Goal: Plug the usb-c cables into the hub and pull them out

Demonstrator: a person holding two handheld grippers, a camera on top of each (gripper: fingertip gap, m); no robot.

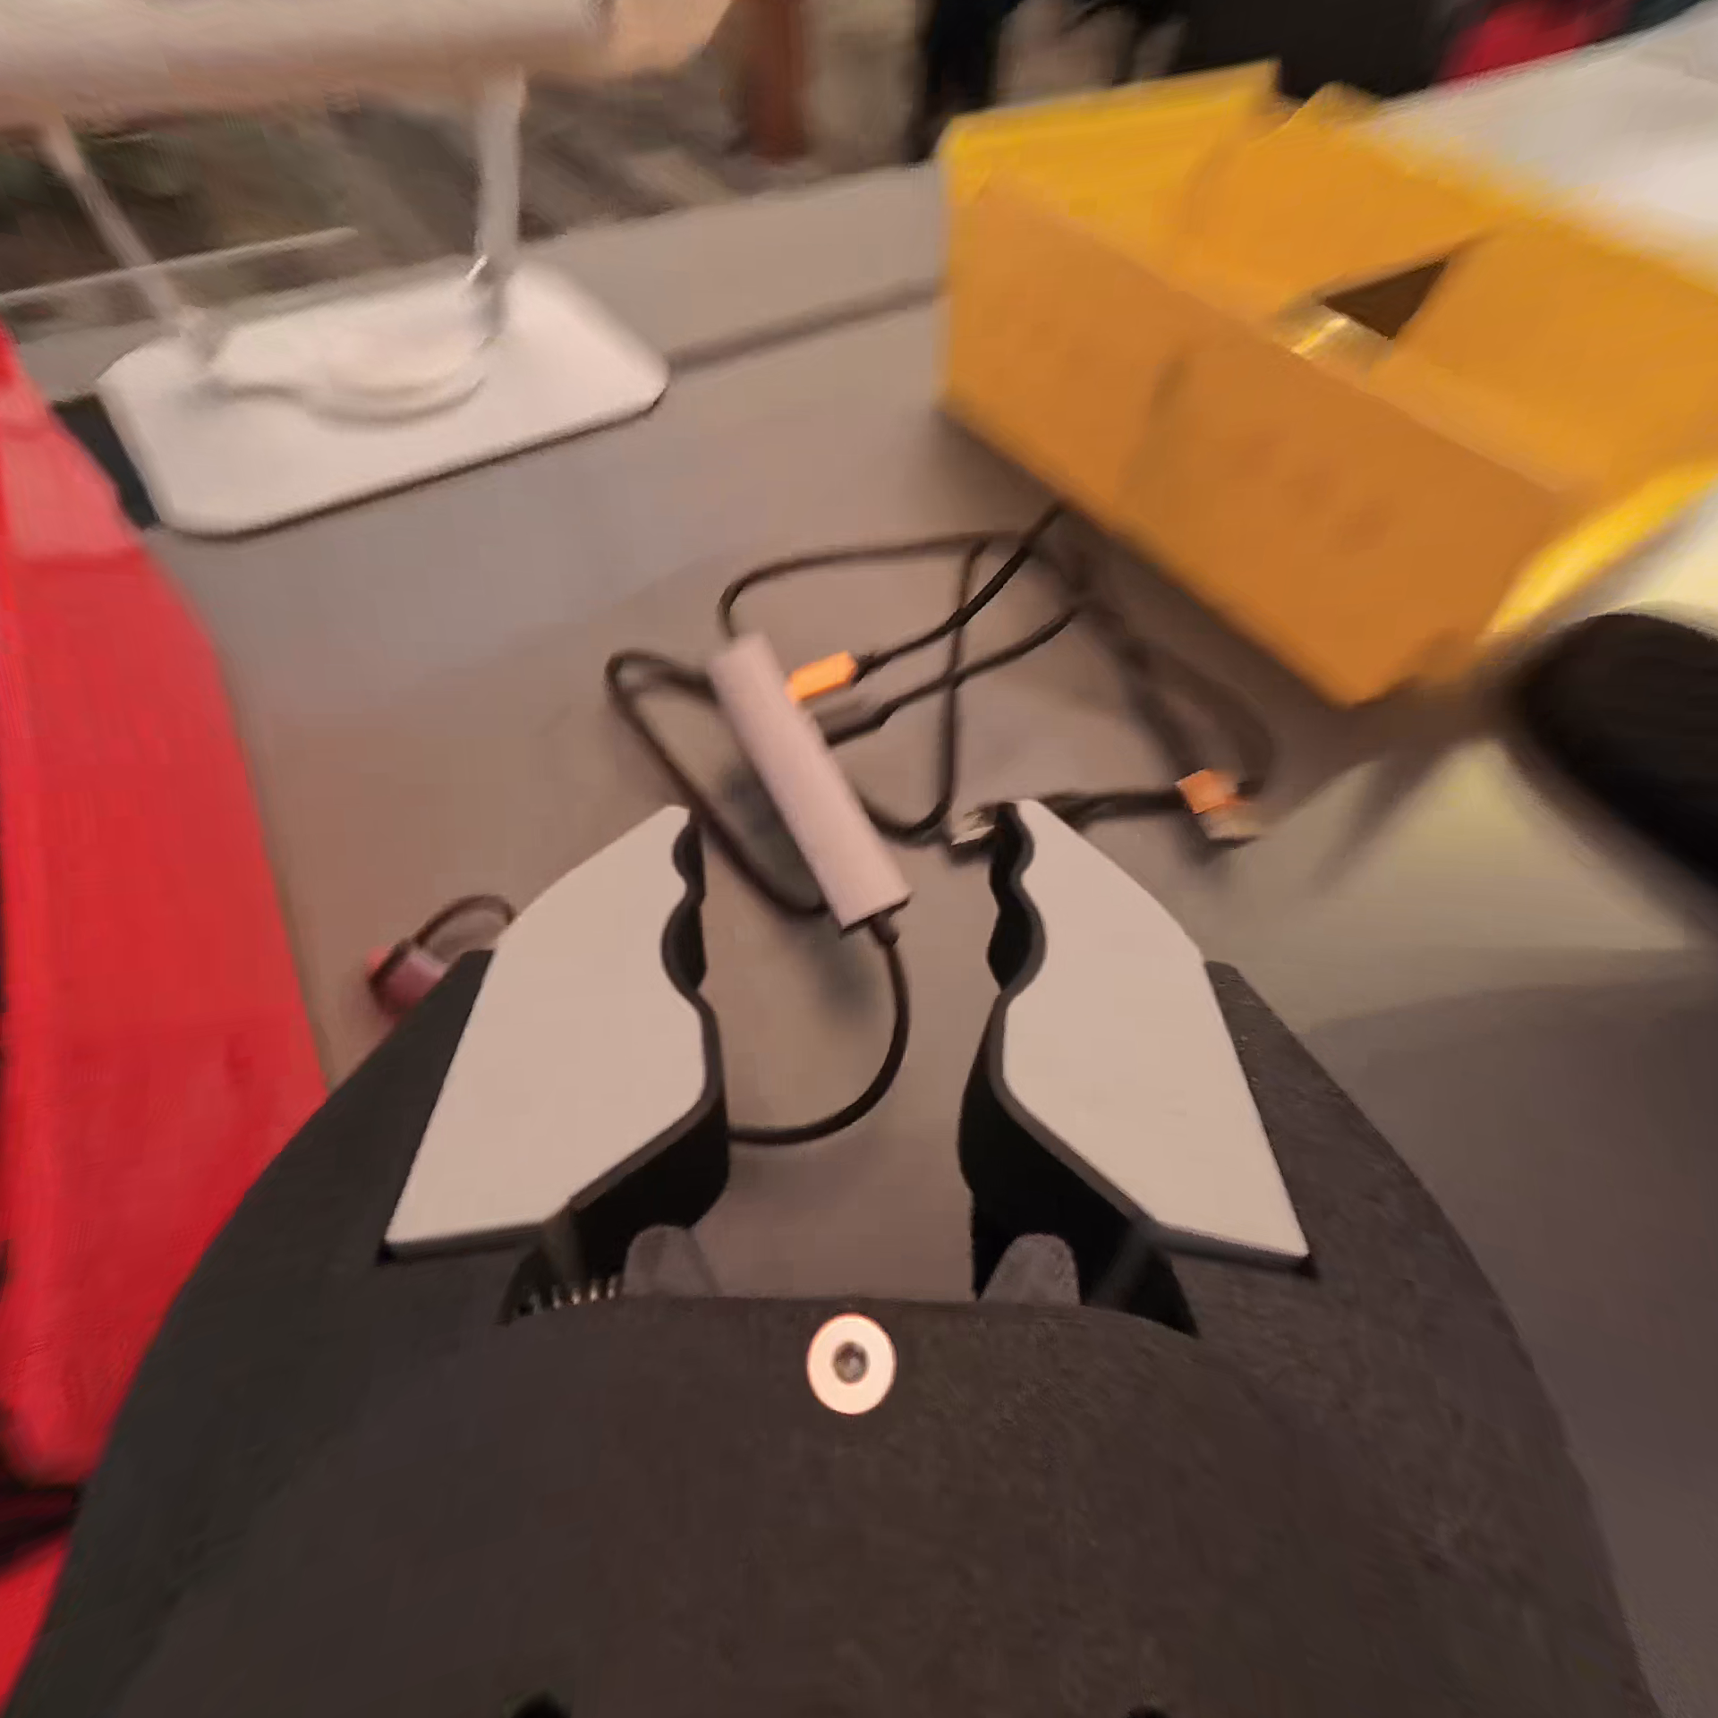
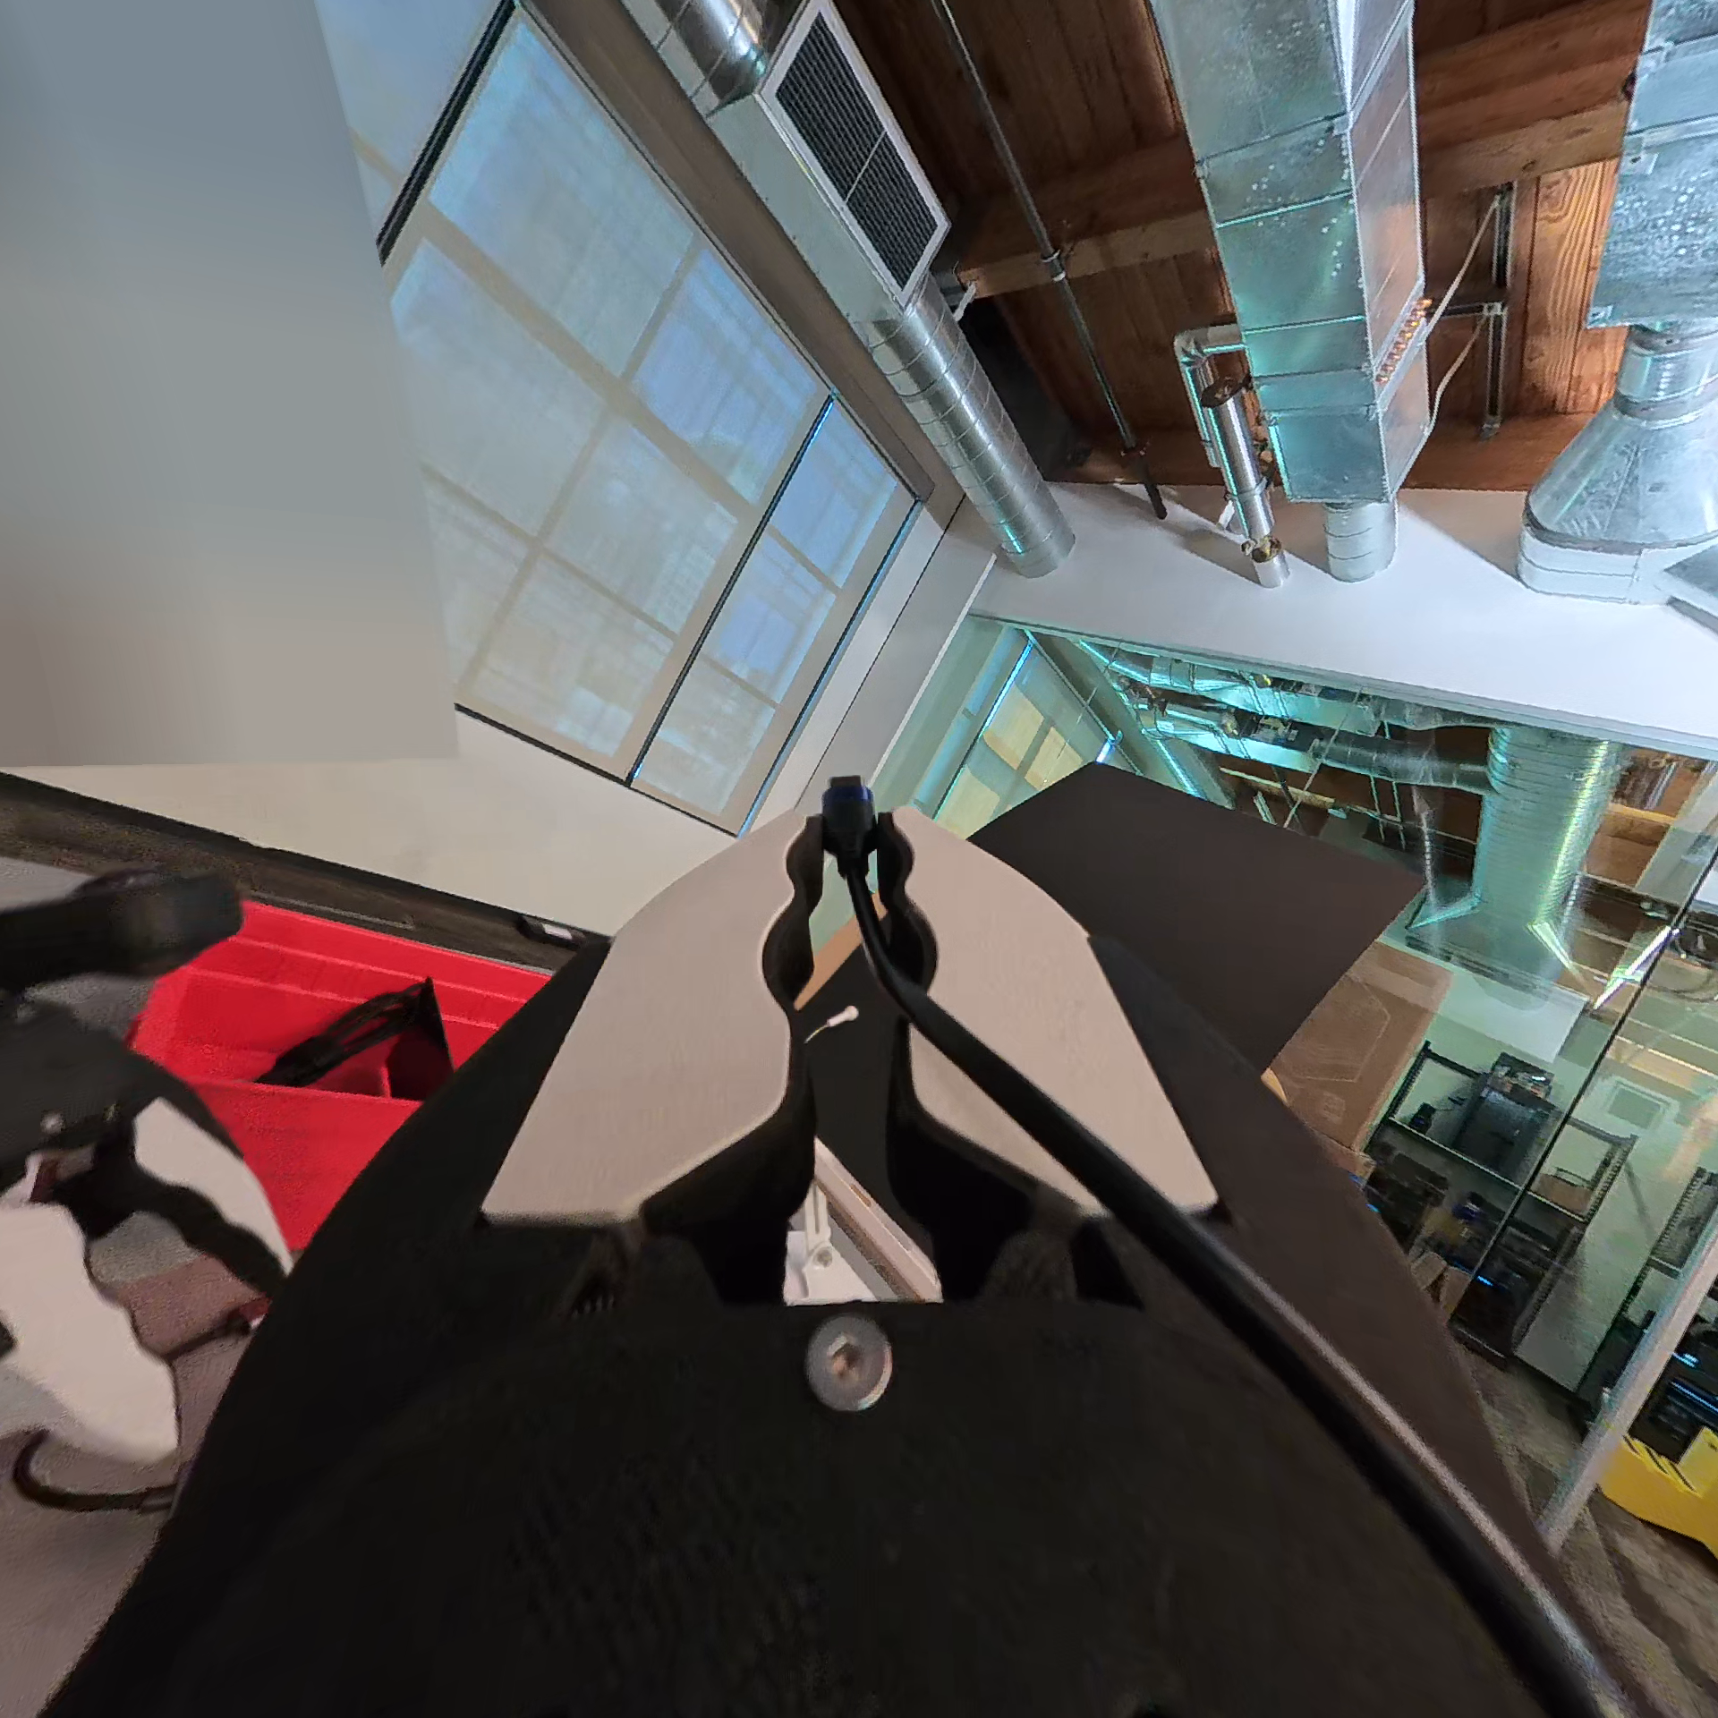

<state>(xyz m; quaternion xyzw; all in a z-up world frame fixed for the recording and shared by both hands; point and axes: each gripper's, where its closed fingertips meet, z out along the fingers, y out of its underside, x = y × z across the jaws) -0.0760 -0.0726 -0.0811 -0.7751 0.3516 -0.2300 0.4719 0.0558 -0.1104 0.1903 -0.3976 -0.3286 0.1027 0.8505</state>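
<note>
- Left gripper, lower centre of frame: spread wide, empty, just short of grey hub at centre; pin hub firmly.
- Right gripper, centre: clenched on blue-tipped cable, aimed ceilingward; tilt down, align plug squarely.

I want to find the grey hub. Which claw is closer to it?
Left. The left claw hovers open right over the hub. The right claw points up toward the ceiling, pinching a black cable.

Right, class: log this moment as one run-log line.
left gripper: open above hub | right gripper: shut on blue-tipped cable, raised | orange-tipped cables: on table
</note>
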